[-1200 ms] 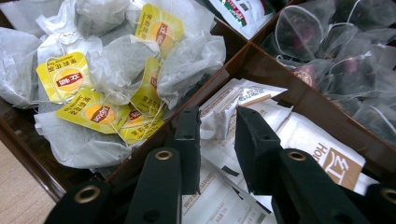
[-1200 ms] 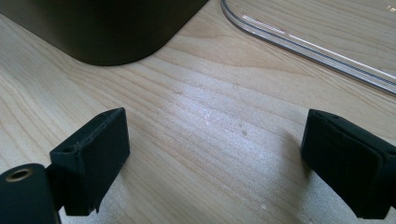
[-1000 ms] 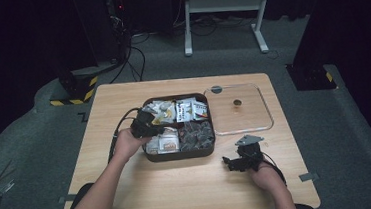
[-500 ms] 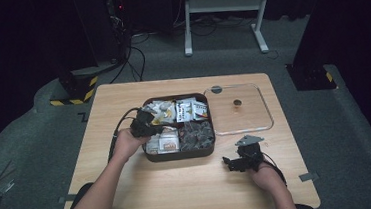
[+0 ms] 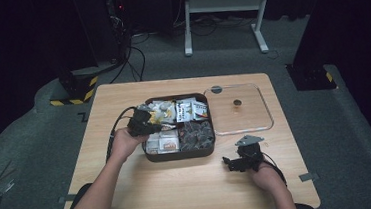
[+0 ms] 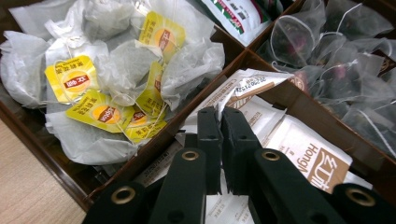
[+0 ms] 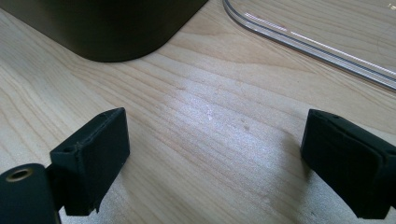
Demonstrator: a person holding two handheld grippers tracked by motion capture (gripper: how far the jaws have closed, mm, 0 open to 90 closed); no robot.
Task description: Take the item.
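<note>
**Left gripper pinches a white sachet in the tea box**

The left gripper (image 6: 223, 122) is down in the near-left compartment of the dark brown tea box (image 5: 180, 155), its two black jaws drawn together on the upturned edge of a white paper sachet (image 6: 243, 88) printed with brown lettering. The jaws have just finished closing, and the paper sits between them. More of the same sachets lie flat beneath it. Across the divider, the far-left compartment holds yellow-tagged tea bags (image 6: 79, 81) in crumpled white paper. Clear mesh pyramid bags (image 6: 336, 56) fill the near-right compartment, and white packets with red and green print (image 5: 192, 109) the far-right one.

The right gripper (image 5: 241, 161) rests on the wooden table (image 5: 190, 189) just off the box's near-right corner, its jaws spread wide with bare wood between them. The clear lid (image 5: 262, 123) lies flat on the table beside the box, on its right.
</note>
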